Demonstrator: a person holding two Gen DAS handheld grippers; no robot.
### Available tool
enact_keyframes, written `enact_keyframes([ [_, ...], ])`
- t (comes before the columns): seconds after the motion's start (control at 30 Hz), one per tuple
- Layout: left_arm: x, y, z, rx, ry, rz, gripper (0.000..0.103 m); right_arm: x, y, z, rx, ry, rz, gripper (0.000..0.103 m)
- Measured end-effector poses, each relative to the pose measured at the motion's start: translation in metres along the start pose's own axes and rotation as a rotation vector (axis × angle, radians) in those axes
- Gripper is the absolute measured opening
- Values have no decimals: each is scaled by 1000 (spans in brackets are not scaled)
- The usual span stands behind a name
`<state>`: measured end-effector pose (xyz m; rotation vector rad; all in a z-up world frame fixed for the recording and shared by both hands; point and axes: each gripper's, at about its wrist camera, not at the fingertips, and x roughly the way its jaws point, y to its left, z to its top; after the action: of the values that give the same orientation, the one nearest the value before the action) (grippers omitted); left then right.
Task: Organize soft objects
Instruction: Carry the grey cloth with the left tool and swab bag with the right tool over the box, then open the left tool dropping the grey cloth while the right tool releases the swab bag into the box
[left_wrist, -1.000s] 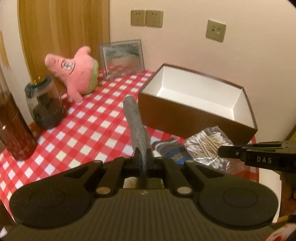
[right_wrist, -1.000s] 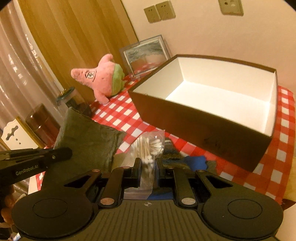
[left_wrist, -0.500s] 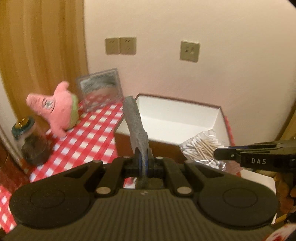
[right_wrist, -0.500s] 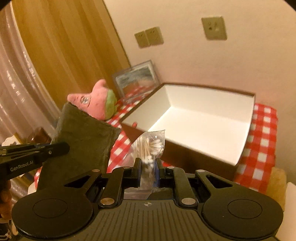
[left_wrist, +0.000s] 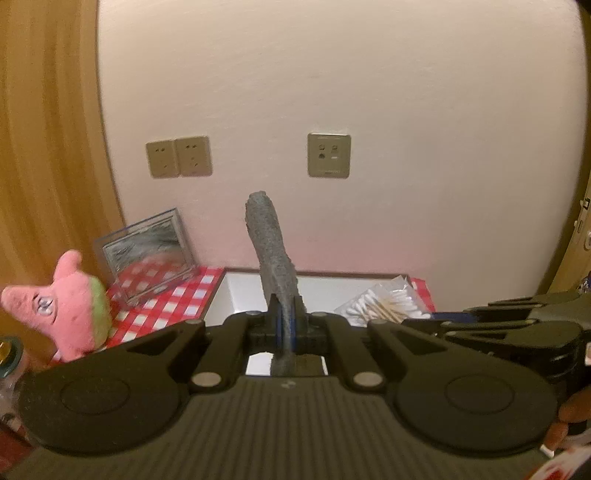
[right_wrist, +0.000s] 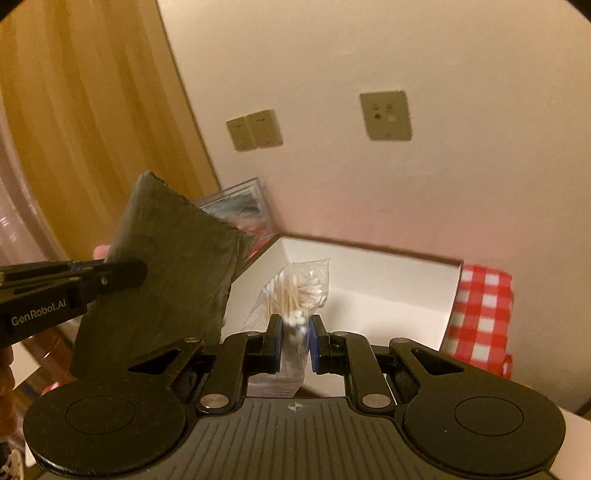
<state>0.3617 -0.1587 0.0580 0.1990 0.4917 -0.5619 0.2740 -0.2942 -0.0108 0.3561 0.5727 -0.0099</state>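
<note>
Ideally, left tongs (left_wrist: 283, 325) pinching the grey felt sheet (left_wrist: 271, 247) and right tongs (right_wrist: 294, 338) pinching the cotton-swab bag (right_wrist: 295, 291) are clearing the box (right_wrist: 369, 280) rim before releasing.

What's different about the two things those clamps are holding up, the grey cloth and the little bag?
The grey felt cloth is opaque, dark and a flat sheet; the bag of cotton swabs is clear plastic, showing white-tipped sticks inside. The cloth looks larger than the bag. The cloth is pinched in the left hand-held gripper, the bag in the right hand-held gripper. Both are held up near the open box.
</note>
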Motion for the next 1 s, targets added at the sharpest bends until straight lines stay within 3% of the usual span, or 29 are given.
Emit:
enact_keyframes([
  [0.37, 75, 9, 19, 18, 19, -52, 4, 52, -33, 22, 19, 13, -92, 15],
  [0.67, 147, 14, -3, 10, 148, -101, 5, 92, -60, 15, 62, 70, -153, 15],
  [0.87, 179, 20, -20, 9, 224, -111, 25, 108, -71, 11, 81, 99, -169, 15],
  [1.0, 184, 31, -25, -3, 240, -91, 28, 114, -72, 11, 81, 107, -171, 15],
])
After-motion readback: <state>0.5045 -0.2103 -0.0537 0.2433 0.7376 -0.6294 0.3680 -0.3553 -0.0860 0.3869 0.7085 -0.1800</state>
